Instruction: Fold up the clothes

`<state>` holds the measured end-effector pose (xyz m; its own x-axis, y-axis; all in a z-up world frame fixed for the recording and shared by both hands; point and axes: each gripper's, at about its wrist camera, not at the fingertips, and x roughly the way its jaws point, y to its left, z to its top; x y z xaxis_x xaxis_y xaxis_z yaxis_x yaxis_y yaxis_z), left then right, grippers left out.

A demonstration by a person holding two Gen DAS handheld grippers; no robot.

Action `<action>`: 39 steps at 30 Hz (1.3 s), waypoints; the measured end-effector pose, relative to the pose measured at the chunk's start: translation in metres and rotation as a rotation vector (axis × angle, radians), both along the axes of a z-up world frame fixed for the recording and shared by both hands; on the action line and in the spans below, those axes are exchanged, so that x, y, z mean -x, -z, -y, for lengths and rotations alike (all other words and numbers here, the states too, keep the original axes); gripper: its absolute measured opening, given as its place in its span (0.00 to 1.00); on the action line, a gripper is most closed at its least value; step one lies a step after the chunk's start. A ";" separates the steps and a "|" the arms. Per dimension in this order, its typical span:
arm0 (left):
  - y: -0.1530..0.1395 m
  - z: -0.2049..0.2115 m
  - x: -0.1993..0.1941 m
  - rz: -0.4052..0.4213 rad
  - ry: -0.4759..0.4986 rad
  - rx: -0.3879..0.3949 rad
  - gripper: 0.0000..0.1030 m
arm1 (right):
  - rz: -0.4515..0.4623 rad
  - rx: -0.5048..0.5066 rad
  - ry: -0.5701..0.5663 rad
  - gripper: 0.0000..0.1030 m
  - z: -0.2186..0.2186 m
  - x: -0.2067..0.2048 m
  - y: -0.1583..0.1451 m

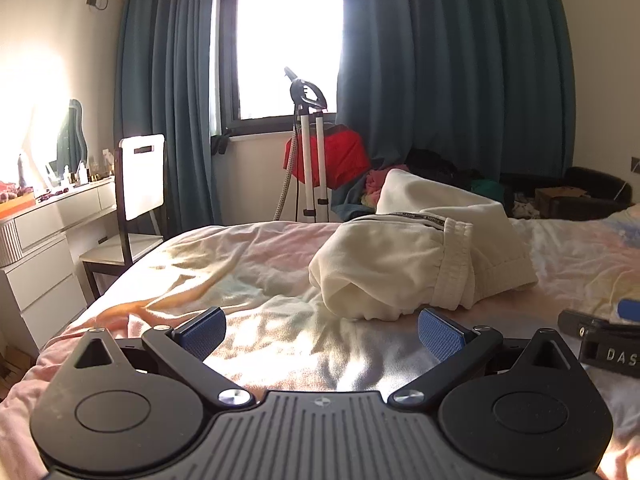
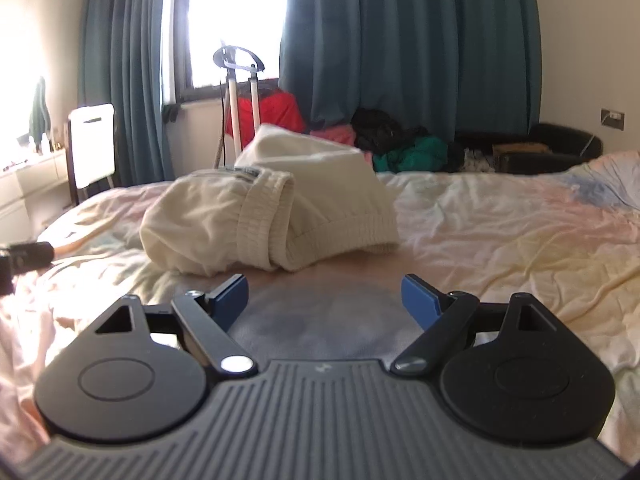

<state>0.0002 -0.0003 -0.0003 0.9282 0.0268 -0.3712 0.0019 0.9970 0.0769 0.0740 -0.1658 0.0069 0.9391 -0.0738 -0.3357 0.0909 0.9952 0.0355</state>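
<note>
**Q:** What does each view show of the tongs?

**A:** Left wrist view: the left tongs (image 1: 322, 330) stand wide apart, blue pads (image 1: 204, 332) facing inward, with only rumpled bedsheet (image 1: 248, 268) between them. Right wrist view: the right tongs (image 2: 324, 300) are likewise spread wide and hold nothing; their shadow falls on the sheet just ahead. Both point slightly downward over the bed.

**Q:** Where is the garment to be folded?

**A:** A cream sweatshirt (image 1: 416, 256) lies bunched in a heap on the bed, just beyond both sets of tongs and touching neither. Its ribbed hem (image 2: 260, 224) curls over the front of the heap, and a dark printed band runs along the top. In the left view it sits ahead and to the right; in the right view, ahead and to the left.

**Q:** Do the tongs see each other?

**A:** Yes. The black tip of the right tool (image 1: 600, 340), with part of a lettered label, enters the left view at the right edge; the left tool (image 2: 24, 260) appears at the left edge of the right view.

**Q:** What stands behind the bed?

**A:** Teal curtains (image 1: 452, 64) flank a bright window (image 1: 288, 36). A garment steamer on white poles (image 1: 310, 148) stands before a red item (image 1: 340, 156). A pile of mixed clothes (image 2: 400, 144) lies against the curtain. At left: a white chair (image 1: 140, 184) and a white dresser (image 1: 44, 248) with small bottles.
</note>
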 end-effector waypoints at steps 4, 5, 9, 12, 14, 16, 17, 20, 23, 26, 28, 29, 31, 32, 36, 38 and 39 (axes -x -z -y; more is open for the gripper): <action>-0.002 0.002 0.000 0.016 0.004 0.002 1.00 | 0.079 -0.024 -0.007 0.83 -0.003 0.011 -0.009; -0.004 0.000 -0.001 0.014 0.003 0.017 1.00 | 0.096 -0.032 -0.010 0.83 -0.002 0.016 -0.010; -0.015 -0.004 0.017 0.061 0.005 0.037 1.00 | 0.069 -0.020 -0.006 0.83 -0.014 0.016 -0.012; -0.018 -0.004 0.025 0.064 0.007 0.038 1.00 | 0.044 -0.024 -0.009 0.83 -0.014 0.015 -0.024; -0.019 -0.004 0.029 0.066 0.012 0.037 1.00 | 0.022 -0.026 -0.010 0.83 -0.015 0.012 -0.034; -0.020 -0.003 0.030 0.069 0.015 0.035 1.00 | 0.022 -0.031 -0.011 0.83 -0.016 0.014 -0.036; -0.020 -0.003 0.030 0.071 0.014 0.035 1.00 | 0.019 -0.030 -0.009 0.83 -0.016 0.016 -0.035; -0.021 -0.004 0.030 0.075 0.011 0.035 1.00 | 0.010 -0.021 -0.005 0.83 -0.017 0.016 -0.033; -0.021 -0.005 0.031 0.079 0.007 0.037 1.00 | 0.008 -0.018 -0.004 0.83 -0.018 0.016 -0.033; -0.022 -0.006 0.031 0.076 0.009 0.049 1.00 | 0.012 -0.018 -0.008 0.83 -0.019 0.017 -0.034; -0.022 -0.006 0.031 0.074 0.010 0.056 1.00 | 0.016 -0.018 -0.011 0.83 -0.019 0.018 -0.035; -0.022 -0.006 0.031 0.073 0.010 0.055 1.00 | 0.017 -0.017 -0.012 0.83 -0.019 0.018 -0.036; -0.021 -0.005 0.031 0.074 0.010 0.051 1.00 | 0.020 -0.017 -0.012 0.83 -0.020 0.019 -0.036; -0.020 -0.005 0.030 0.074 0.010 0.049 1.00 | 0.021 -0.018 -0.012 0.83 -0.019 0.019 -0.036; -0.017 -0.004 0.029 0.070 0.013 0.046 1.00 | 0.019 -0.028 -0.013 0.83 -0.017 0.019 -0.036; -0.016 -0.004 0.027 0.066 0.015 0.044 1.00 | 0.017 -0.033 -0.016 0.83 -0.016 0.019 -0.036; -0.015 -0.003 0.027 0.063 0.016 0.042 1.00 | 0.017 -0.039 -0.017 0.83 -0.016 0.018 -0.036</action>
